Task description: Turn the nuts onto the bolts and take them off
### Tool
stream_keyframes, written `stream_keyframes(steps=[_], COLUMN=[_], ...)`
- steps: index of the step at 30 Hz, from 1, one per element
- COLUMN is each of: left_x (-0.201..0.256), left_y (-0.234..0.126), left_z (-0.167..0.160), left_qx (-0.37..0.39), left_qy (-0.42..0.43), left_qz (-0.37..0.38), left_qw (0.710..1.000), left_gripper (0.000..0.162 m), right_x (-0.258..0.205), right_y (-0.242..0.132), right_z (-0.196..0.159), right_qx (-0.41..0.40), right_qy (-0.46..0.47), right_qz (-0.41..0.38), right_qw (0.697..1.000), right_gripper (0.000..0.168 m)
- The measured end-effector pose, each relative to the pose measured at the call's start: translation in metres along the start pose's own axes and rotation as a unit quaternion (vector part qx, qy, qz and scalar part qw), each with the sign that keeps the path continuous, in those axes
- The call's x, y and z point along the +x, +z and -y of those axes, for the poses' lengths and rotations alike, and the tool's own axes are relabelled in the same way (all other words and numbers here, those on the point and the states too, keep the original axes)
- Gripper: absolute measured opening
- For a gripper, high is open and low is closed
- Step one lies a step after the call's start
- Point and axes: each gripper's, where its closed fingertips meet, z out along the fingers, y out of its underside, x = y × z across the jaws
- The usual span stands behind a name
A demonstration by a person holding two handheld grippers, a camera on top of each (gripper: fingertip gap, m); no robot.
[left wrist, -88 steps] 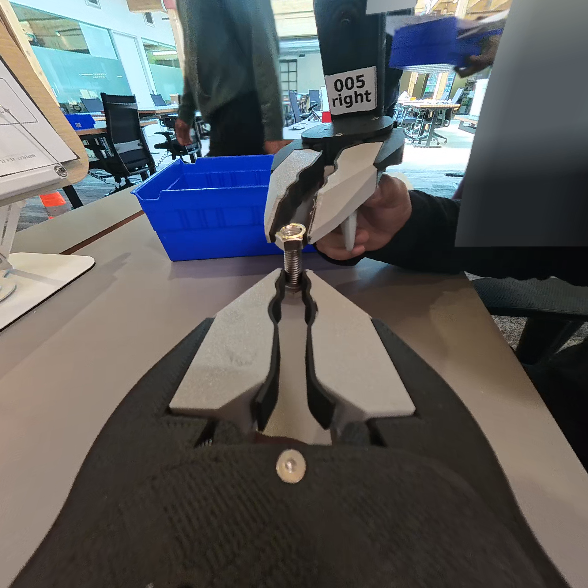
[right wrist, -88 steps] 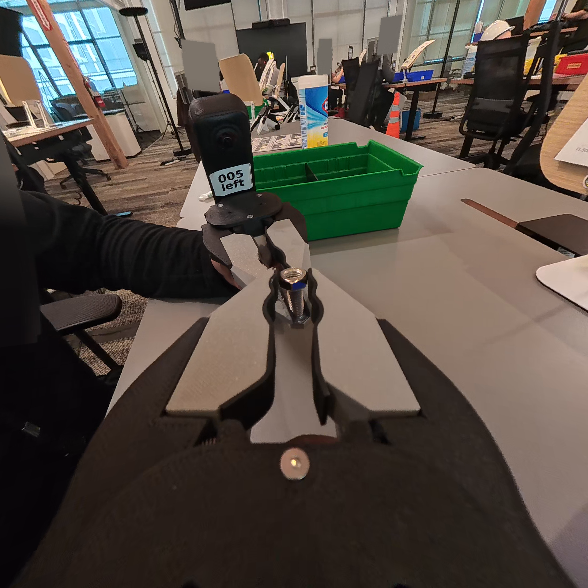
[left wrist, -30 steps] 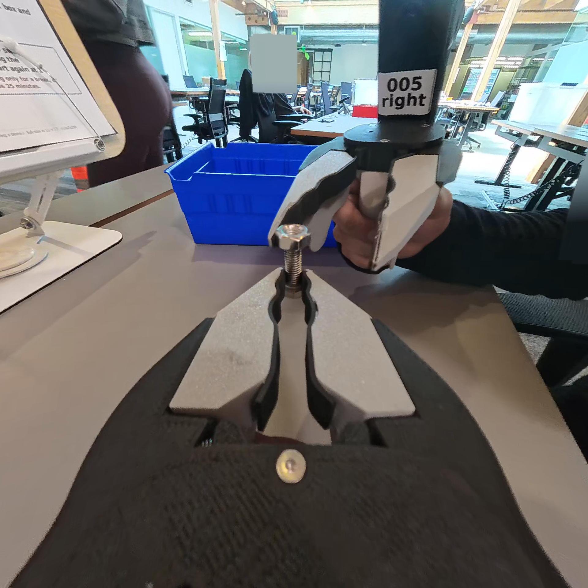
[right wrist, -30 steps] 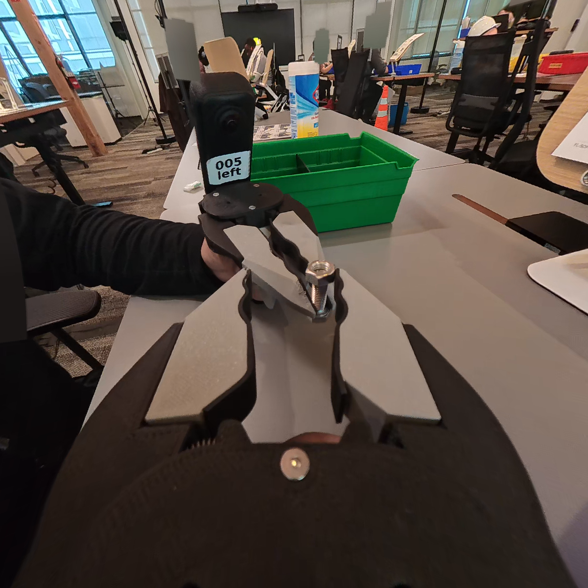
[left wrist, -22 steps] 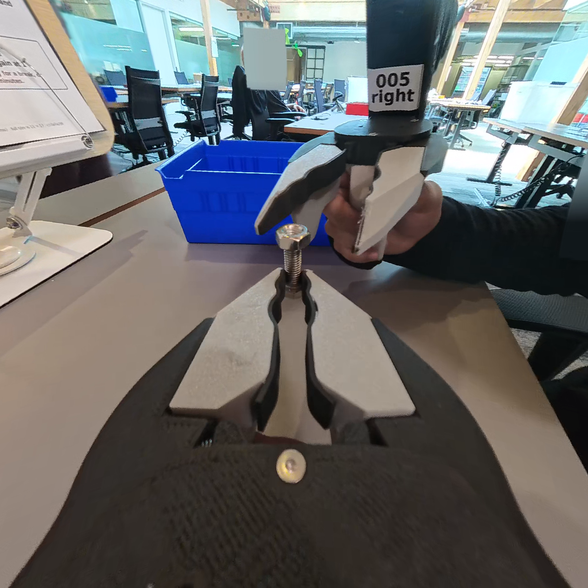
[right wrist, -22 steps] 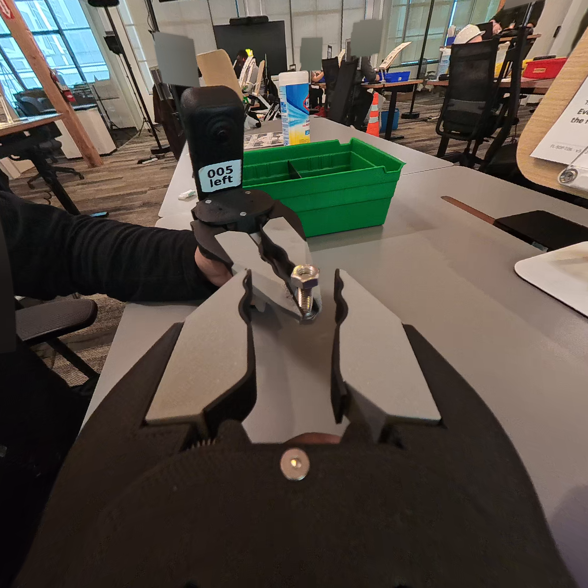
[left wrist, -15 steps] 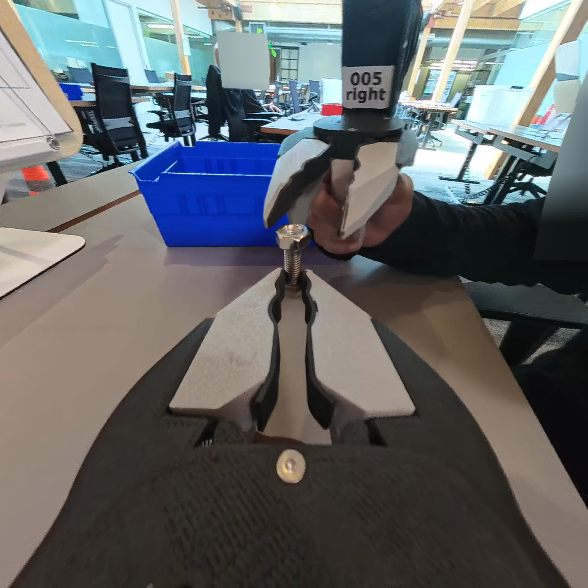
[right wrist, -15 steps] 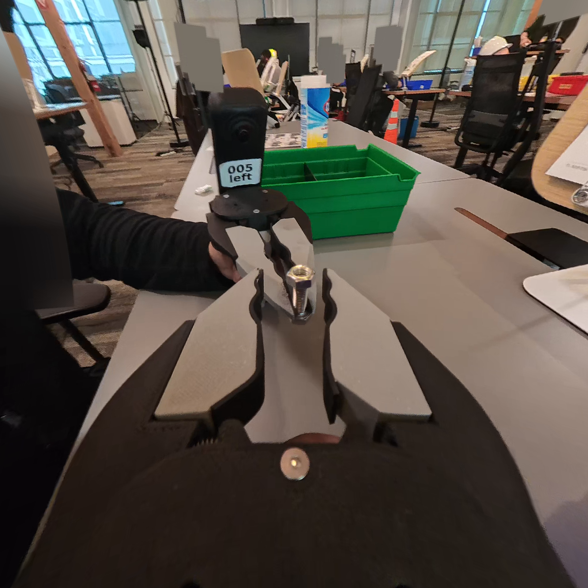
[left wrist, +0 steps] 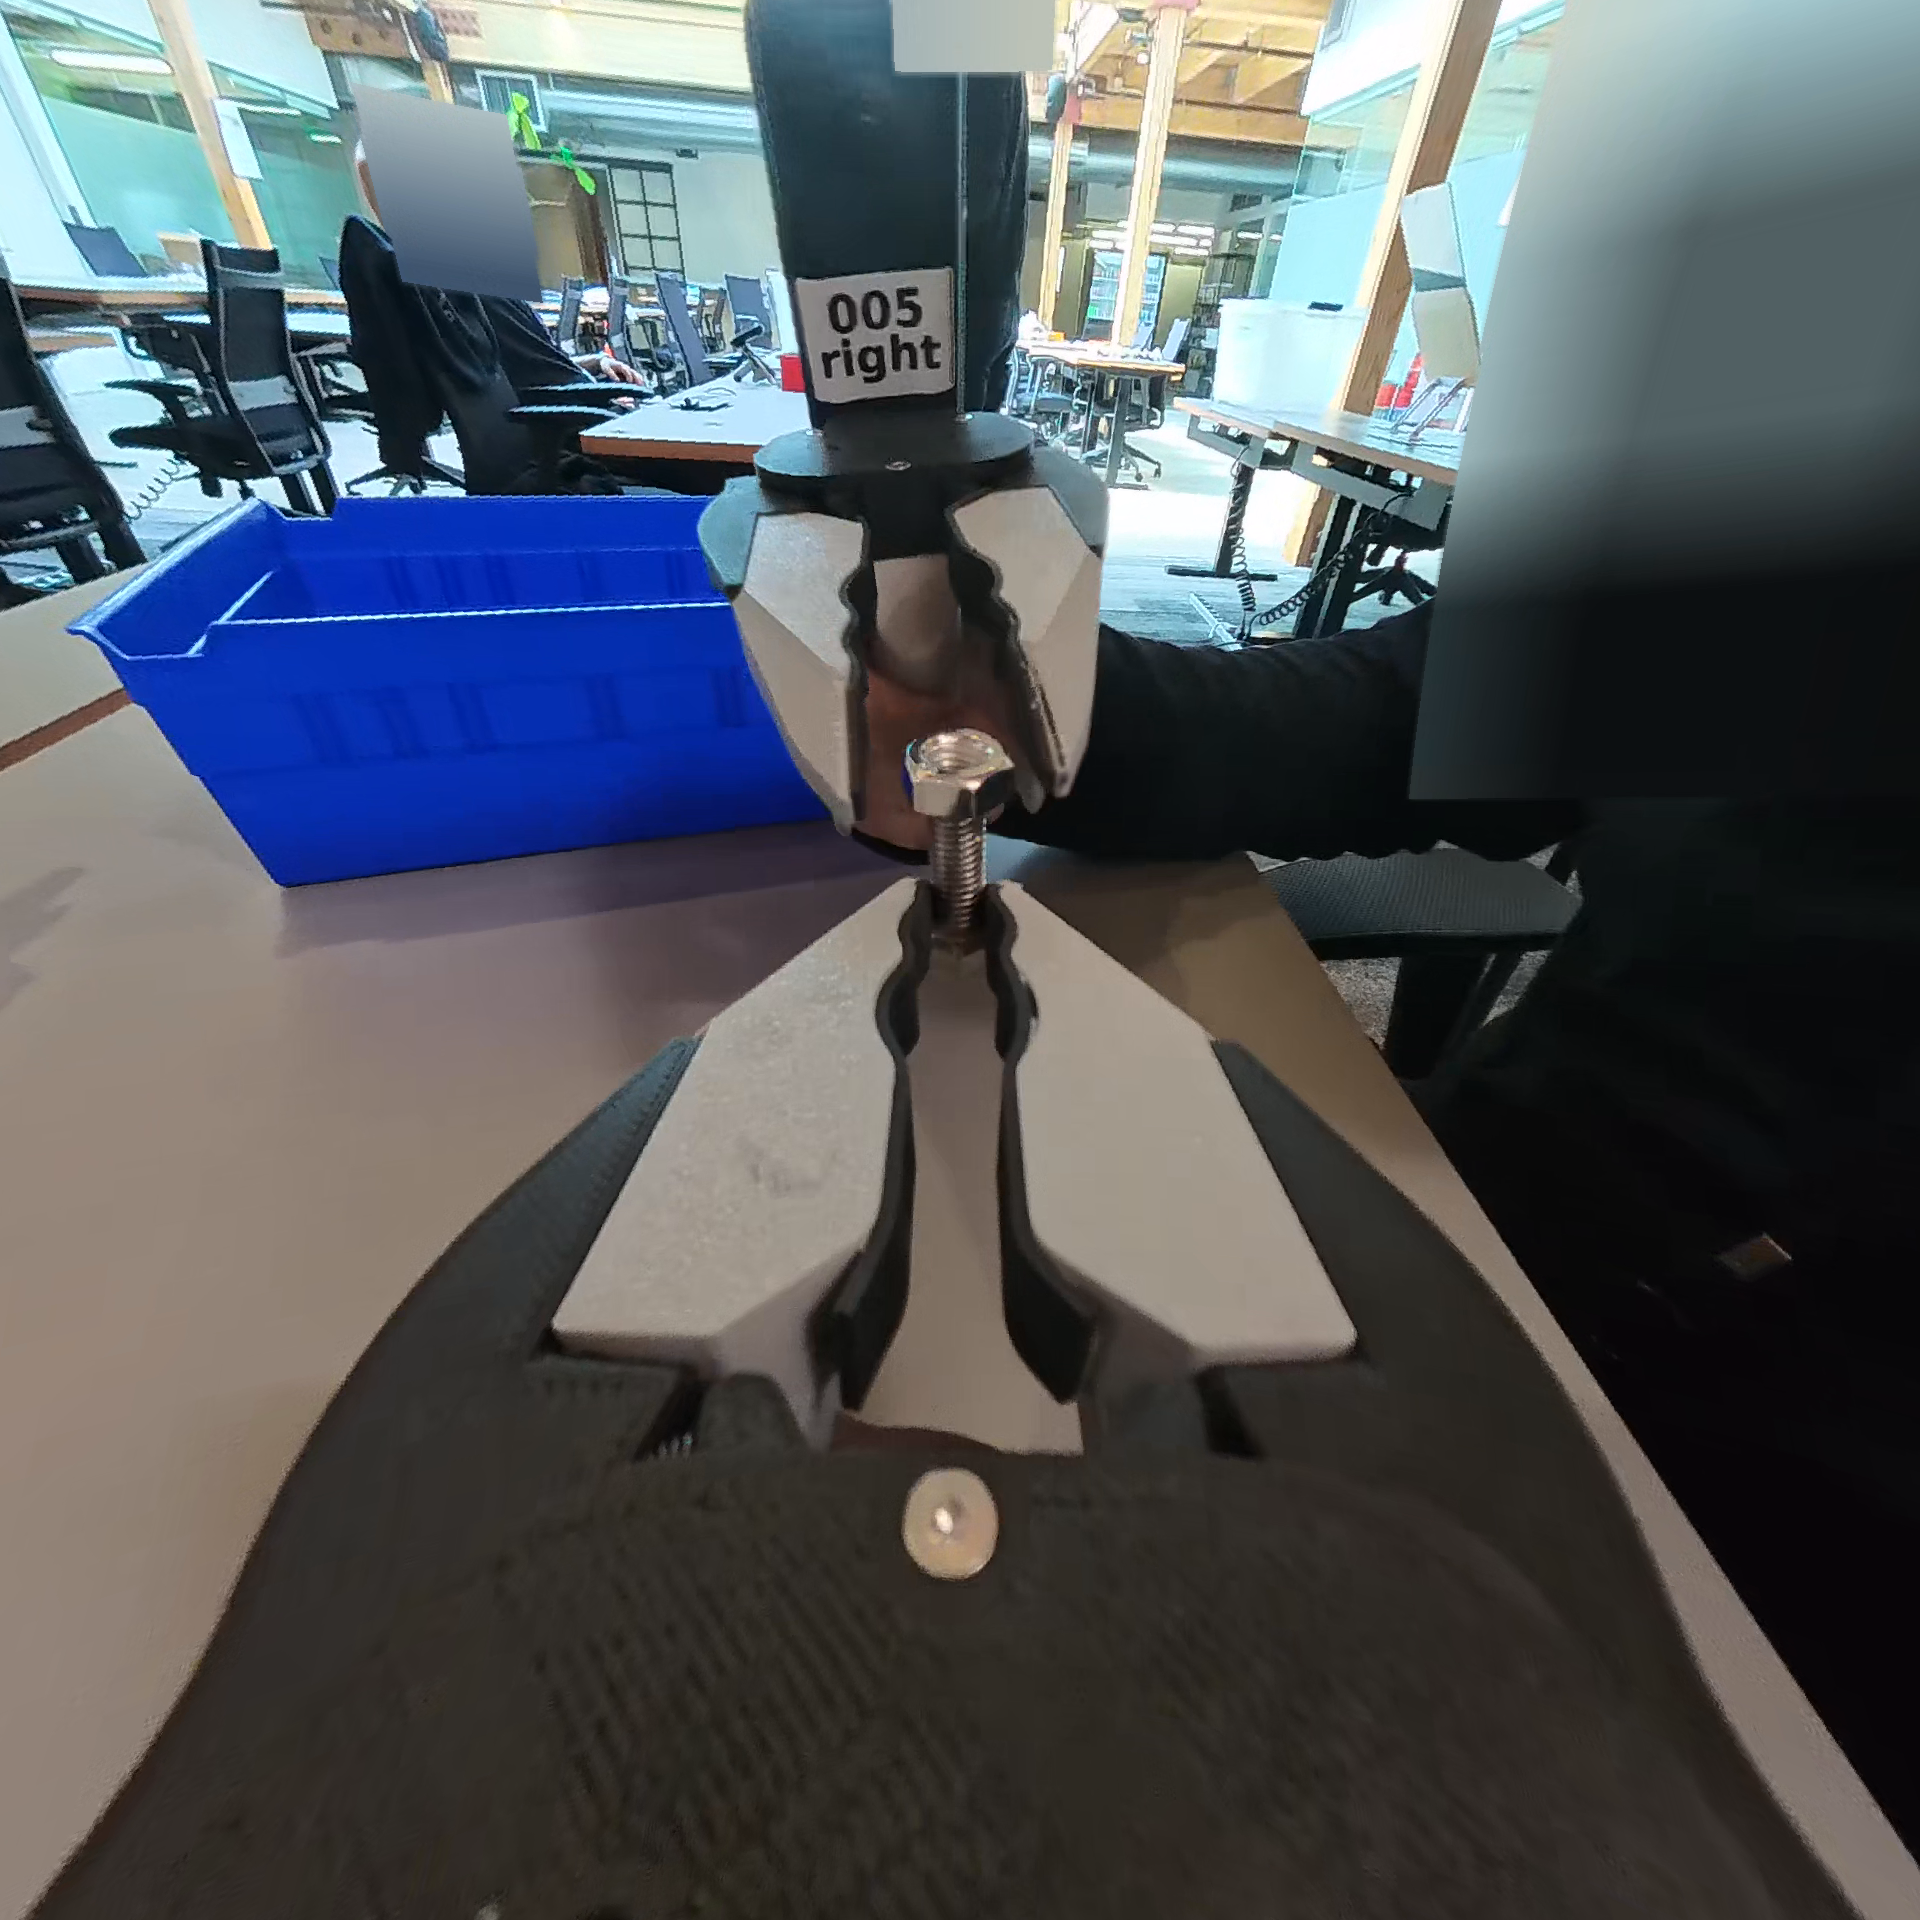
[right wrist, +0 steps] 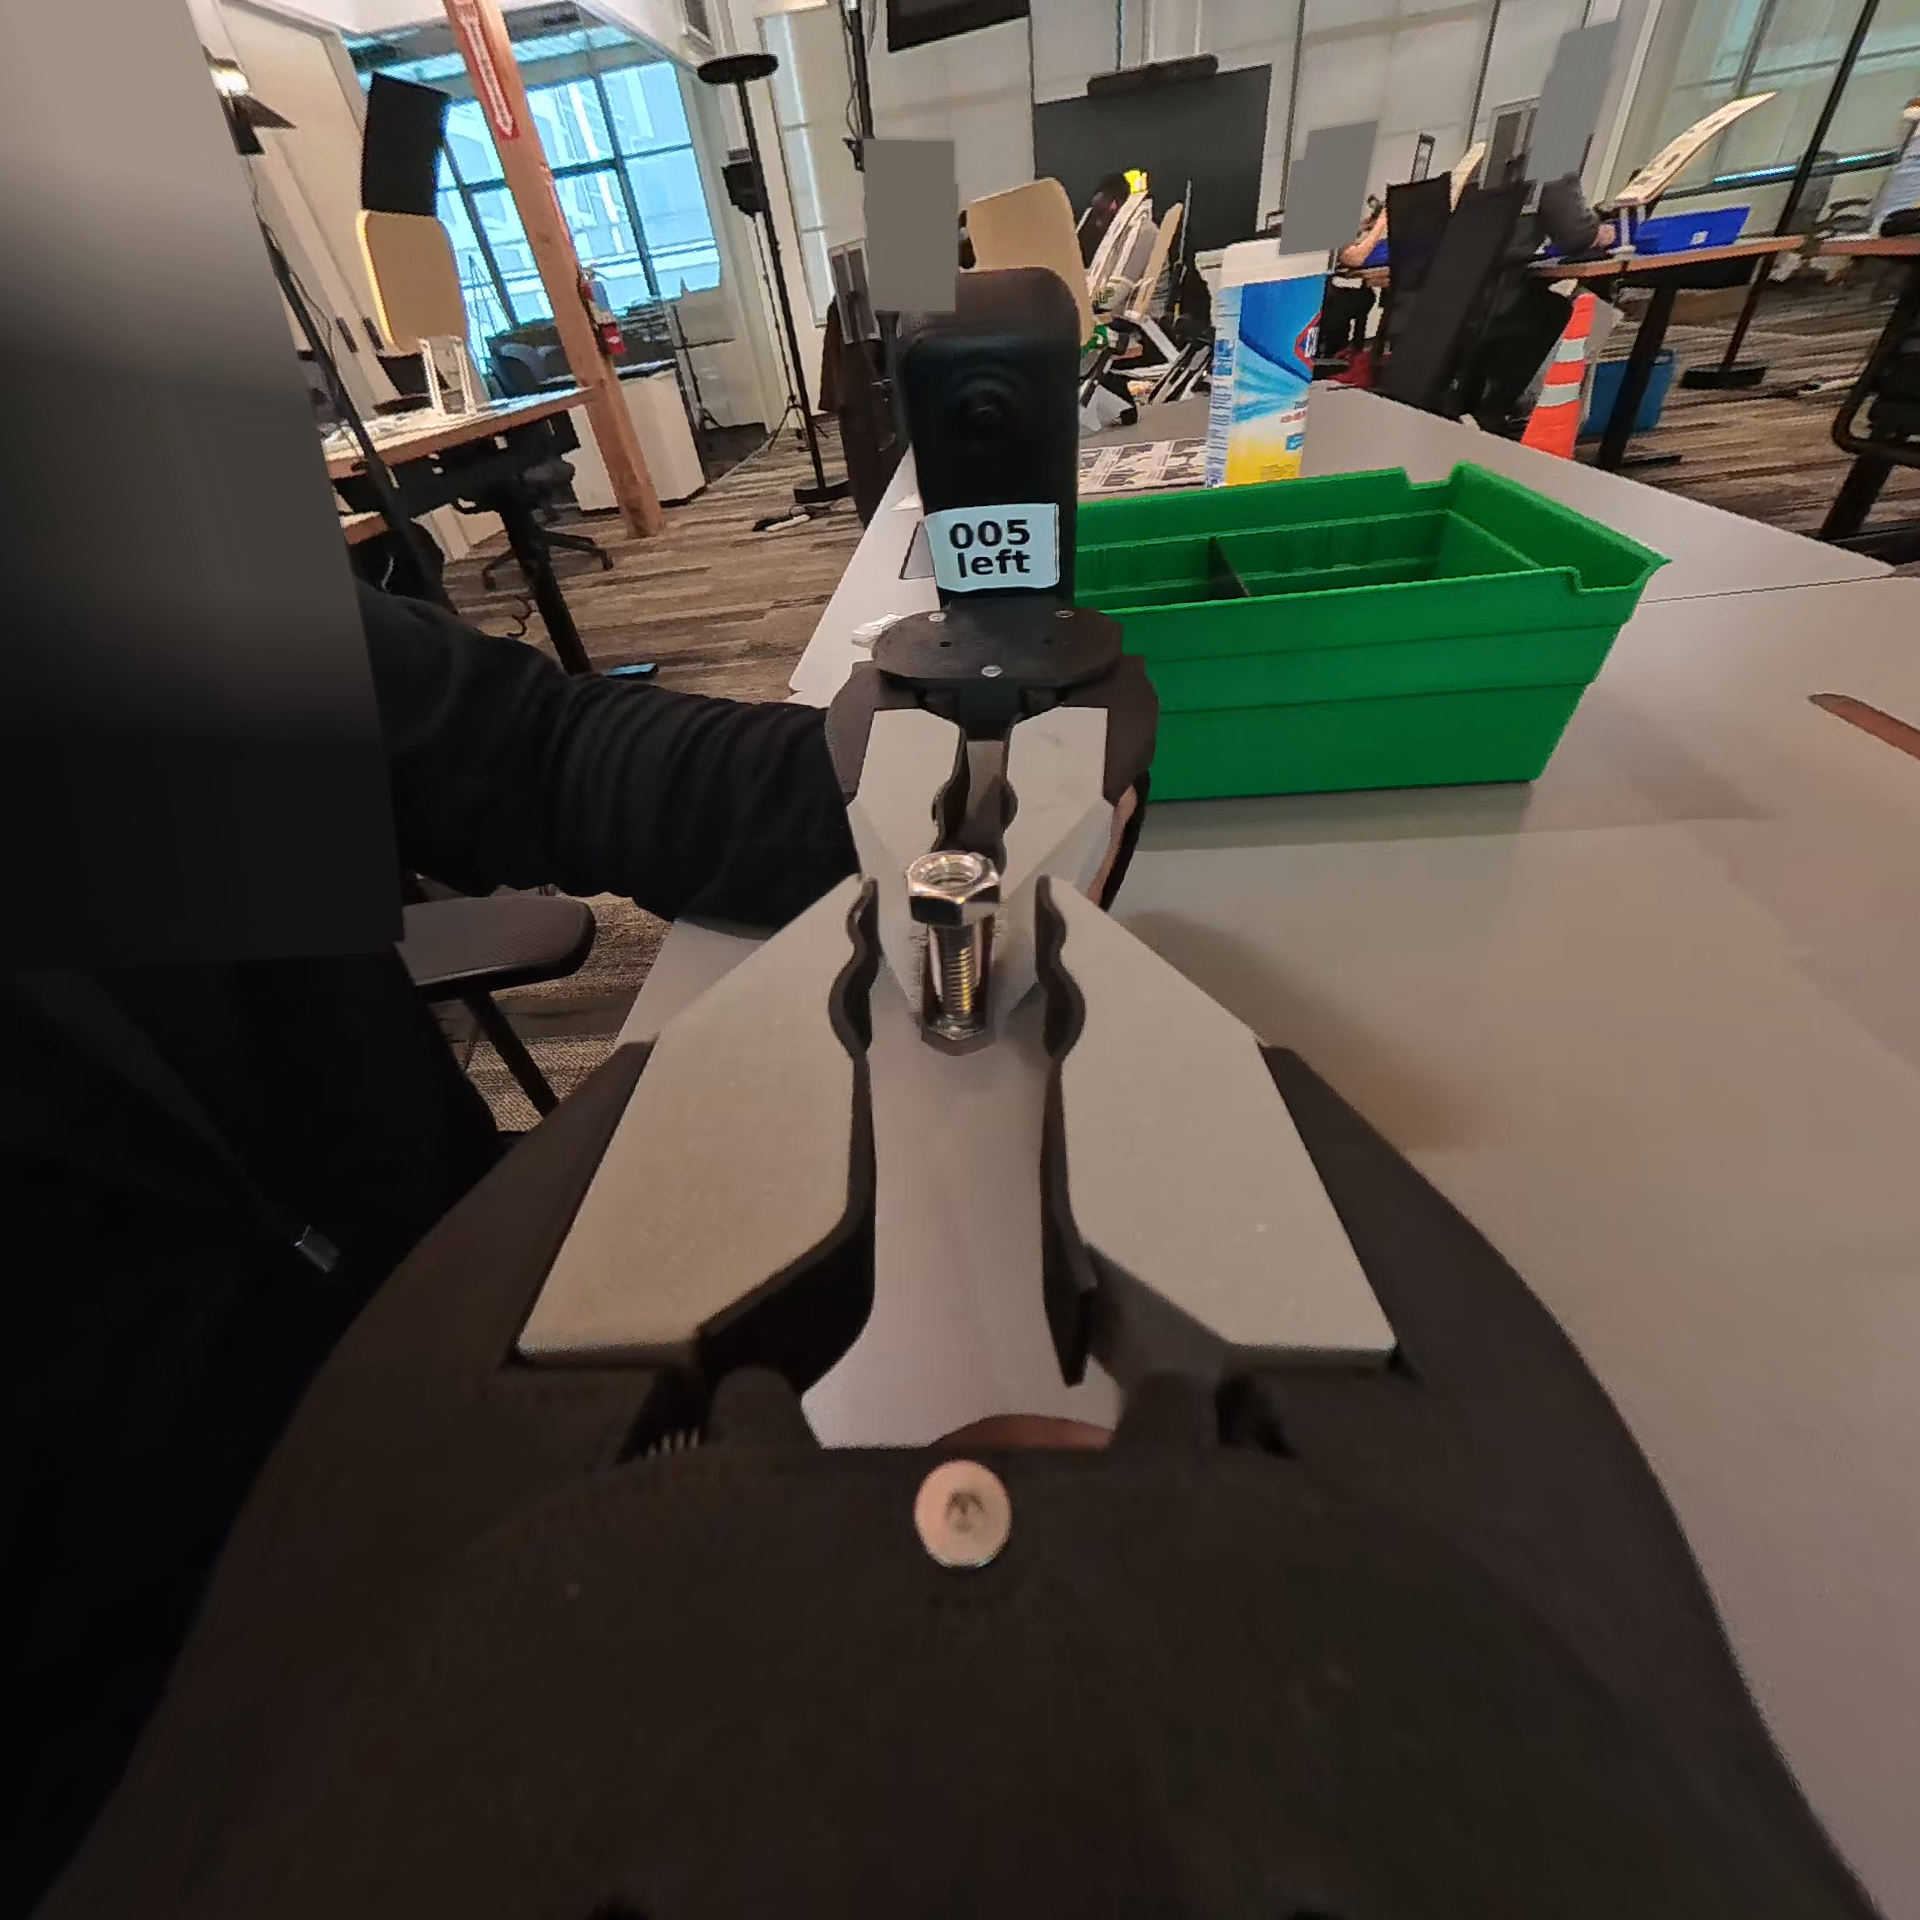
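Observation:
A steel bolt (left wrist: 954, 862) stands upright, head down, with a hex nut (left wrist: 956, 774) at the top of its thread. My left gripper (left wrist: 956, 920) is shut on the bolt's lower end, just above the grey table (left wrist: 416, 1039). My right gripper (right wrist: 956, 909) is open. Its fingertips (right wrist: 862, 914) stand on either side of the nut (right wrist: 951, 894), with a gap on each side. In the left wrist view the right gripper (left wrist: 945, 800) faces me from behind the nut, held by a hand in a dark sleeve.
A blue bin (left wrist: 447, 686) stands on the table to the left of the bolt. A green divided bin (right wrist: 1351, 665) stands behind the left gripper, with a wipes canister (right wrist: 1262, 384) farther back. The table's edge (left wrist: 1351, 997) and a chair seat (left wrist: 1434, 904) lie close by. Less than 4 cm separates the two grippers' tips.
My right gripper has swung round to face the bolt squarely, and its open fingers now flank the nut. My left gripper has kept its hold on the bolt.

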Motion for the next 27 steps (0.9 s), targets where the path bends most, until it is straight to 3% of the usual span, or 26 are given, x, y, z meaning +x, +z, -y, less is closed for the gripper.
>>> stream_keyframes(steps=[14, 27], left_x=[0.000, -0.045], left_y=[0.002, 0.000], left_z=[0.002, 0.002], left_qx=[0.000, -0.007], left_qy=[0.011, 0.036], left_qz=[0.009, 0.182], left_qw=[1.000, 0.983], left_gripper=[0.007, 0.007], right_x=[-0.002, 0.040], right_y=[0.002, -0.003], right_z=[0.003, 0.005], right_qx=[0.006, 0.006], right_qy=[-0.006, -0.017], right_qz=[0.002, -0.155], right_qw=[1.000, 0.988], right_gripper=[0.015, 0.014])
